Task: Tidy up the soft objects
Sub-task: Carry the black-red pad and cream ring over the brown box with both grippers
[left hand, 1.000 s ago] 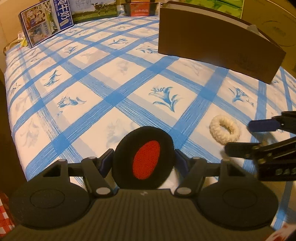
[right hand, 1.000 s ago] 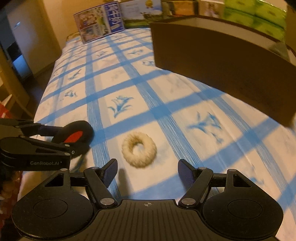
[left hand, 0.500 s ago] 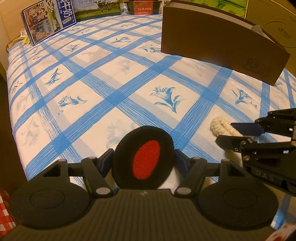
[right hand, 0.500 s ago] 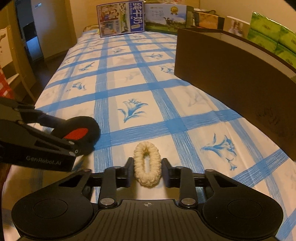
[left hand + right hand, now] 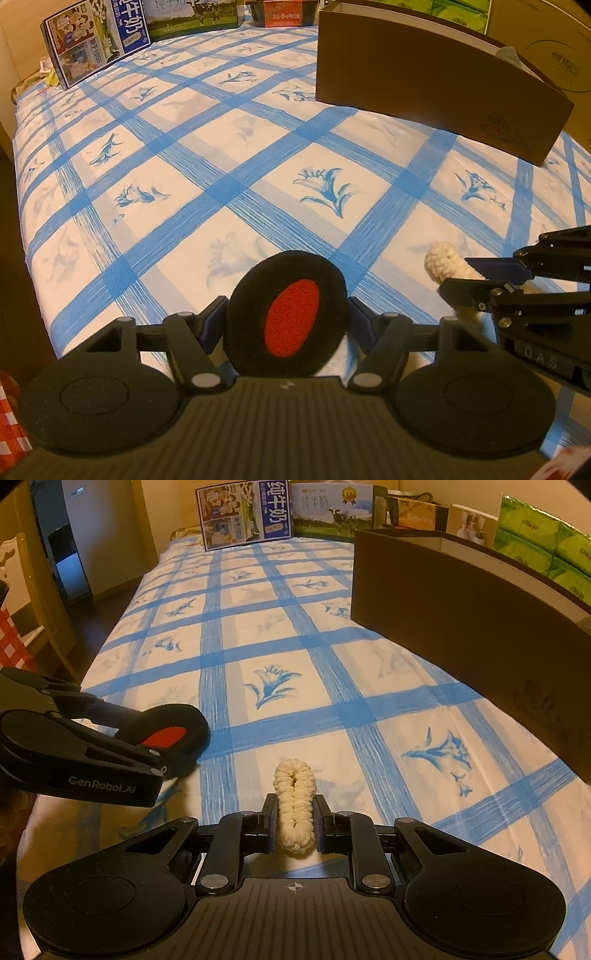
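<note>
A black foam ear pad (image 5: 255, 332) with a red centre stands upright between the pads of my left gripper (image 5: 286, 326), which is shut on it just above the blue-checked sheet (image 5: 229, 177). In the right wrist view the same ear pad (image 5: 177, 720) and left gripper (image 5: 166, 749) show at the left. My right gripper (image 5: 295, 814) is closing its jaws on a cream knitted scrunchie (image 5: 294, 797), squeezed into a narrow oval between the pads. From the left wrist view the scrunchie (image 5: 441, 260) pokes out of the right gripper (image 5: 456, 275) at the right edge.
An open brown cardboard box (image 5: 461, 627) stands on the bed at the right. Printed milk cartons (image 5: 243, 515) and green packs (image 5: 535, 550) line the far end. The bed's left edge drops to a dark floor (image 5: 110, 590); a red checked cloth (image 5: 9, 424) lies near left.
The right gripper came down around the scrunchie lying flat on the sheet and closed on it, pressing it from a round ring into a narrow oval. The left gripper kept still with the ear pad.
</note>
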`<state>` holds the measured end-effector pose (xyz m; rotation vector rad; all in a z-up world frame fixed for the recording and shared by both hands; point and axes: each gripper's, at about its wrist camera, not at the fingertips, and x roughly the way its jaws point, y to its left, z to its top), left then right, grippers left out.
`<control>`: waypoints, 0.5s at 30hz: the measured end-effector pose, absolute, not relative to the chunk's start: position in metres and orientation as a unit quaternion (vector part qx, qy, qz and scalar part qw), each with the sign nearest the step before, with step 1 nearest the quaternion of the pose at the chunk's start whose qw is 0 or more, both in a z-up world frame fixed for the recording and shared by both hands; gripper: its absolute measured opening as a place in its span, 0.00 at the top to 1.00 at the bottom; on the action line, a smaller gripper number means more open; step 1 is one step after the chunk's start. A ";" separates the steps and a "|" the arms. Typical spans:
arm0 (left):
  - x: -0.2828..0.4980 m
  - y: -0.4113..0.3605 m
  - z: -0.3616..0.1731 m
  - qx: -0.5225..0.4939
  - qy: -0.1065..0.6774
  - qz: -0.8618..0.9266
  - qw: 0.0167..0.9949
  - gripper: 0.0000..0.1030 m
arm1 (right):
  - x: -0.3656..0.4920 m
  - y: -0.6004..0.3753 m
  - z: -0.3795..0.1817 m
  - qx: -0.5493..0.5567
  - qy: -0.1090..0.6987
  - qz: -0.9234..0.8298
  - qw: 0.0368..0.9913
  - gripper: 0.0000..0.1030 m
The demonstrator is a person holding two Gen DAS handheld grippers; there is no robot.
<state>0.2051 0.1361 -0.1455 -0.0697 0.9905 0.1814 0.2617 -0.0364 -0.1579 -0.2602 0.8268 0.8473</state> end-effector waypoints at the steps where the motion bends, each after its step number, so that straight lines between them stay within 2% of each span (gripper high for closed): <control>1: 0.204 0.135 -0.145 -0.034 0.475 0.086 0.875 0.35 | 0.261 -0.038 -0.157 -0.120 0.391 0.398 0.821 0.81; 15: 0.196 0.111 -0.115 -0.036 0.464 0.065 0.883 0.35 | 0.251 -0.079 -0.133 -0.069 0.407 0.384 0.826 0.81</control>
